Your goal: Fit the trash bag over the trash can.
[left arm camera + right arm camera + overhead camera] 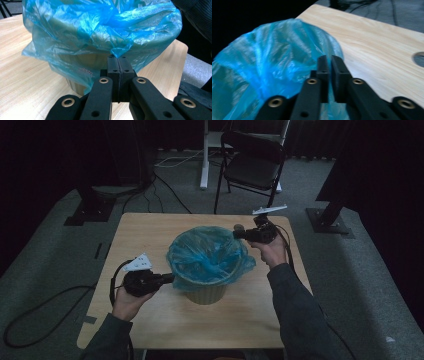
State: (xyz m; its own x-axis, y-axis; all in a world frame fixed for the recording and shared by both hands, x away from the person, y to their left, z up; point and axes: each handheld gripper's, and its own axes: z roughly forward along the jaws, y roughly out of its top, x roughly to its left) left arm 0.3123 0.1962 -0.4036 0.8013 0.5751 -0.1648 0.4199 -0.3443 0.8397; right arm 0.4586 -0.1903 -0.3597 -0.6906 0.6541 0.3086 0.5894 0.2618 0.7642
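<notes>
No lettering or numbers can be read (pictures dim).

High view: fixed above the person's side, facing forward and down. It takes in the whole table [150, 320], floor around it, a folding chair [252, 165] beyond the far edge. Set well back.

Left gripper view: rides low, just above the tabletop, looking level along its own jaws straight at the side of the blue bag [100, 32] over the bin [75, 86]. Very near.

Right gripper view: higher, tilted down along its jaws across the bag's rim toward the table's edge and floor. Also near, somewhat blurred.

Shared by all three: blue bag and wooden tabletop.
</notes>
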